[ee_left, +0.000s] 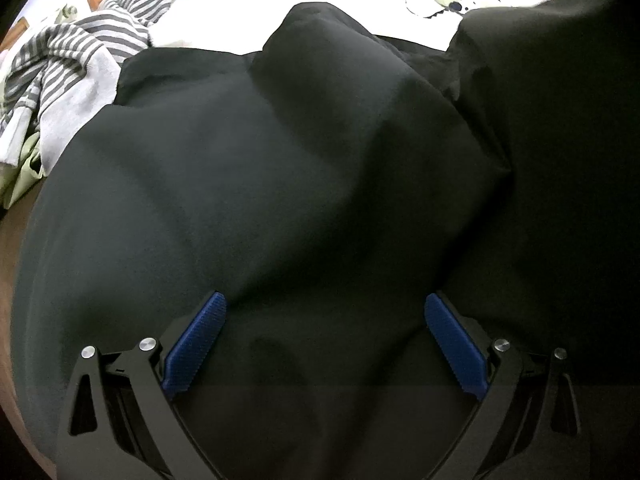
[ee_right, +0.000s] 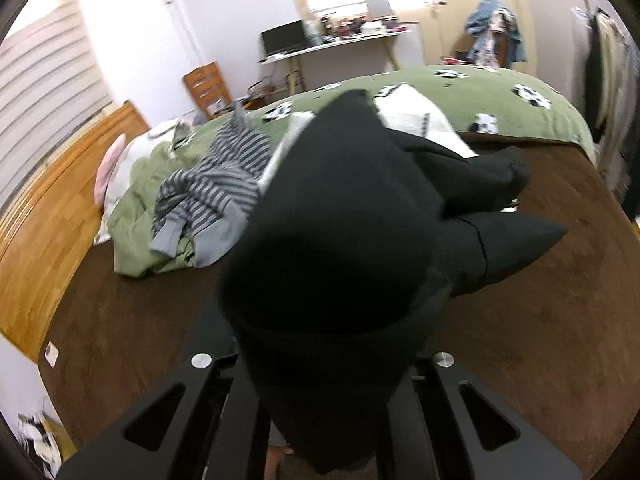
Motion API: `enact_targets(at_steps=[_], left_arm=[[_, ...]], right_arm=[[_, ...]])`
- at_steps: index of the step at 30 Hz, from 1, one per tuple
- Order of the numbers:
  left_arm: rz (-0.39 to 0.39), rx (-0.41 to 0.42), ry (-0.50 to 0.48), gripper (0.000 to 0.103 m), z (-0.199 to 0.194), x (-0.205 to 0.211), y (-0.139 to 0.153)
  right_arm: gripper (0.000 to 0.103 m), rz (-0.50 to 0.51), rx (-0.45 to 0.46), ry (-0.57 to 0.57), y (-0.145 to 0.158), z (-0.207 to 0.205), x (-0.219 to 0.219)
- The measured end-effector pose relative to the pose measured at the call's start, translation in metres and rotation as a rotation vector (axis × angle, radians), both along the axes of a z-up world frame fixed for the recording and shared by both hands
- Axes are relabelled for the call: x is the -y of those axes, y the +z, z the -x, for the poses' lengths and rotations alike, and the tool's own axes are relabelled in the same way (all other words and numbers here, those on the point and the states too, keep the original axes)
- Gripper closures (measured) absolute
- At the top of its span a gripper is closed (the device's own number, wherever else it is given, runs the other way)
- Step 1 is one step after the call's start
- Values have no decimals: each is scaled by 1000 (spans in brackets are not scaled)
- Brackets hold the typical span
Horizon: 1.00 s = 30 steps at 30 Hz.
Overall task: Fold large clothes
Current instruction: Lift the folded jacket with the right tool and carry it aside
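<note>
A large black garment [ee_left: 304, 168] fills the left wrist view, lying rumpled on the bed. My left gripper [ee_left: 326, 308] is open just above it, its blue pads [ee_left: 196, 344] wide apart with cloth between and below them. In the right wrist view the same black garment [ee_right: 344, 232] is bunched and lifted in front of the camera, trailing back onto the brown bed surface [ee_right: 540, 320]. My right gripper [ee_right: 320, 364] is shut on a fold of it; the fingertips are hidden by the cloth.
A grey striped garment [ee_right: 224, 184] [ee_left: 80, 52] lies on a green quilt [ee_right: 460, 92] at the left. A wooden headboard [ee_right: 48, 216] runs along the left. A desk [ee_right: 340, 44], a chair and hanging clothes stand beyond the bed.
</note>
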<state>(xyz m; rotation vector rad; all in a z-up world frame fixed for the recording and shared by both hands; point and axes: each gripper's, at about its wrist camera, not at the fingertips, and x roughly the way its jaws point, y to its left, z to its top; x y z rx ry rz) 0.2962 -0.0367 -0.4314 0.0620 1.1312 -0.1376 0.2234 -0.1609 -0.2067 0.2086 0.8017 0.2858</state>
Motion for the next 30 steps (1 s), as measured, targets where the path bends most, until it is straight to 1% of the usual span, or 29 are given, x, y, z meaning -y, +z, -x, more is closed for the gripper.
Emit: enact_targets(at_steps=[2,4,6,8,10,12,14,16,18,20,24,27,28,29,30], left_arm=[[2,7,9,6,1,-2,0],[7,13,18,6,3,-5,1],[-13,31,27,6,4,-8,6],[-55,89,34,7,8,-15,18],[-43,168,69,6,17,-38,41],[-39,183,113,6,22,-64,51],[-59,176,145,6,26,-85,57],[-95,161,175,6,31,-111,58],[-133,136,190,6,41,-131,50],[-156,101,176,6,50,-149,37],[-124,96,169,6,54,-158,30],[-126,115,169,6,61,-156,37],[-130,121,174,6,63,-158,41],[-135,116,186,5,67,-163,45],[-153,87,198,5,69,-168,46]], right_arm=[[96,24,-10,33,-1,-6,-15],[96,93,1,76,-2,-10,-33],[96,150,15,94,0,-12,-43],[96,198,21,85,3,-17,-49],[96,197,14,77,6,-24,-49],[96,220,16,81,8,-28,-56],[96,255,23,103,8,-28,-70],[96,264,27,129,5,-27,-85],[95,275,29,161,2,-26,-101],[94,312,42,208,-3,-21,-124],[92,347,34,311,-15,-18,-165],[90,380,7,392,-34,-16,-192],[90,382,-15,411,-43,-18,-198],[90,358,-28,418,-51,-20,-200],[86,329,-49,410,-55,-23,-199]])
